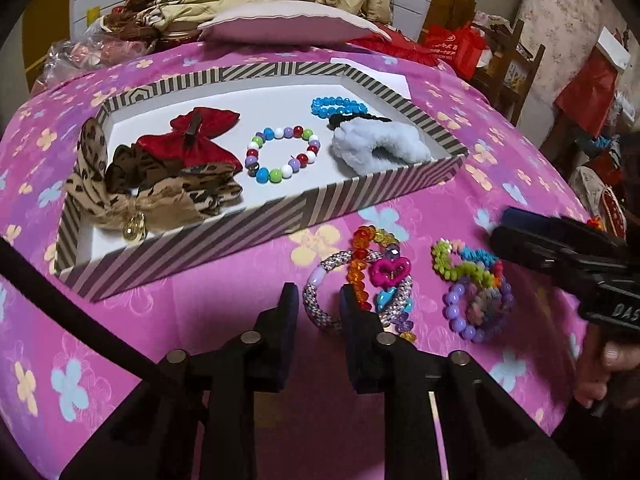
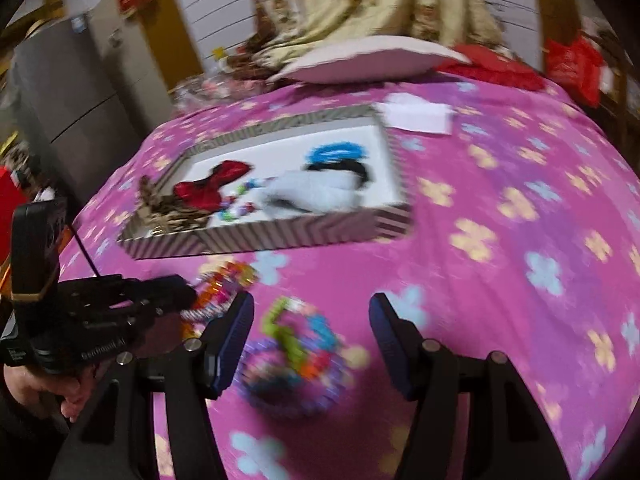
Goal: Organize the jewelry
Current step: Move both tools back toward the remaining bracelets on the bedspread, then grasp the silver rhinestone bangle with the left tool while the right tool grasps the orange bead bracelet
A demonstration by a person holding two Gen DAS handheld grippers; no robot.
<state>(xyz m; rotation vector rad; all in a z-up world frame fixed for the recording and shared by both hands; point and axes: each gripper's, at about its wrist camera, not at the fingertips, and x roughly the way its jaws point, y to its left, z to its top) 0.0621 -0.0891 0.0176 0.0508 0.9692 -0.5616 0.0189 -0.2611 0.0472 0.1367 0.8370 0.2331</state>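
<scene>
A striped tray (image 1: pixel 280 216) on the pink flowered cloth holds a red bow (image 1: pixel 200 140), leopard scrunchies (image 1: pixel 168 192), a multicolour bead bracelet (image 1: pixel 284 154), a blue bead bracelet (image 1: pixel 338 106) and a fluffy pale scrunchie (image 1: pixel 376 146). In front of it lie a silver beaded bangle (image 1: pixel 314 300) tangled with orange and pink-heart bracelets (image 1: pixel 384 272). To their right sits a heap of purple and green bracelets (image 1: pixel 474 288). My left gripper (image 1: pixel 319 294) straddles the bangle's left arc, with cloth showing beside the band. My right gripper (image 2: pixel 312 302) hangs open over the purple heap (image 2: pixel 292 356).
A white cushion (image 1: pixel 292 24) and patterned fabric lie beyond the tray, and a white paper (image 1: pixel 380 76) sits by its far corner. Red bags and a wooden chair (image 1: pixel 508 64) stand off the right edge. A person's hand (image 1: pixel 600 372) holds the right gripper.
</scene>
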